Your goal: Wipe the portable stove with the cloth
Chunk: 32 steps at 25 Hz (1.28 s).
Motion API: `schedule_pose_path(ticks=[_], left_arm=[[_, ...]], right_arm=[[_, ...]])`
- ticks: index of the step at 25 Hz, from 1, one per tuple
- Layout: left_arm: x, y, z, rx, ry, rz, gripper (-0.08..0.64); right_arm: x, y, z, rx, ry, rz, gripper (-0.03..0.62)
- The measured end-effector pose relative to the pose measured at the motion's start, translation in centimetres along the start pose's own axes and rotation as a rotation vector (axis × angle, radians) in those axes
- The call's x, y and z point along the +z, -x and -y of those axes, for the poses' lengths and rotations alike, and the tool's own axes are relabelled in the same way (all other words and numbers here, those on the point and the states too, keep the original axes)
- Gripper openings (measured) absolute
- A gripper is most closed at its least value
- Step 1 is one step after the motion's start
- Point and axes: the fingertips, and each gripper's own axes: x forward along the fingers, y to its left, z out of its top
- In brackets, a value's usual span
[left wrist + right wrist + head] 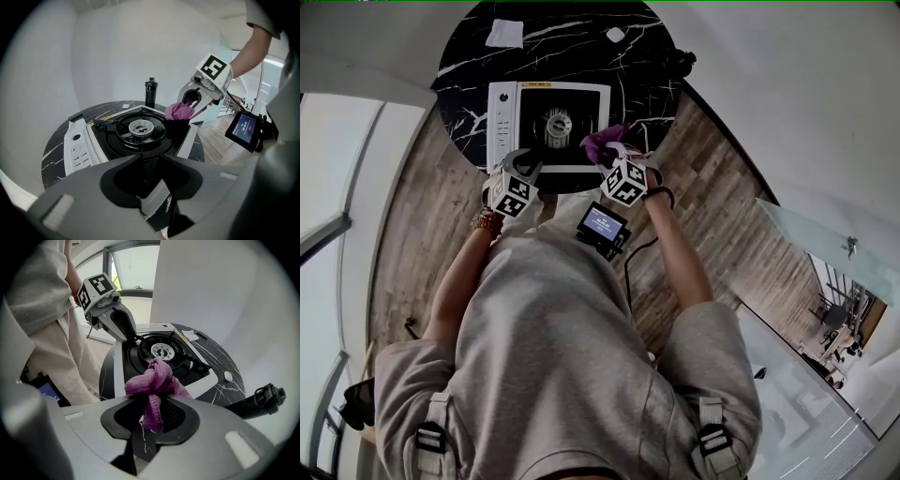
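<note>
The portable stove (pixel 502 117) is white with a black top and a round burner (pixel 558 123), and it stands on a round black marble table (pixel 469 122). My left gripper (pixel 523 161) is at the stove's near left edge, and its jaws are closed on the white rim (pixel 154 197). My right gripper (pixel 605 150) is shut on a bunched purple cloth (pixel 600 142). The cloth (pixel 157 380) hangs over the stove's near right corner, close to the black top. In the left gripper view the cloth (pixel 179 111) shows under the right gripper (pixel 190 101).
A white paper (pixel 504 34) and a small white object (pixel 615 35) lie at the table's far side. A black canister (pixel 150 93) stands at the table's edge beyond the stove. A small screen device (pixel 603 225) hangs at the person's waist. Wooden floor surrounds the table.
</note>
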Motion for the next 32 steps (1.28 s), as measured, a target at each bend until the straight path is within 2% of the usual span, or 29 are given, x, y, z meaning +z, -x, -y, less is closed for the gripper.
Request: schedule_pose_path(ticks=[3,6,8,11,14,19,21,25,32], left_arm=[[-0.1,0.0,0.0,-0.003,0.003,-0.004,0.123],[0.0,-0.1,0.0,-0.006,0.004,-0.005,0.122],[0.2,0.0,0.0,-0.011,0.006,-0.001,0.119],[0.1,0.0,-0.1,-0.015,0.008,0.001,0.114],[-0.1,0.0,-0.1,-0.014,0.012,-0.002,0.109],[0.1,0.0,0.0,-0.016,0.018,-0.004,0.104],[0.1,0.0,0.0,-0.017,0.015,-0.003,0.104],[0.0,0.1,-0.1,-0.015,0.014,-0.004,0.104],[0.0,-0.1,-0.2,-0.008,0.014,-0.003,0.095]], right_arm=[[-0.3,0.3,-0.8,0.063,-0.008,-0.003,0.109],[-0.3,1.4,-0.6,0.151,0.028,0.015,0.110],[0.3,2.6,1.4,0.136,-0.004,0.070,0.112],[1.9,3.6,5.3,0.052,-0.020,0.113,0.112],[3.1,2.4,8.1,0.001,0.042,0.060,0.115],[3.9,-1.5,10.3,-0.007,0.121,-0.055,0.163],[4.3,-2.4,10.4,0.003,0.136,-0.062,0.184],[4.6,-3.4,9.6,0.028,0.166,-0.076,0.153],[4.4,-3.3,8.7,0.110,0.135,-0.128,0.138]])
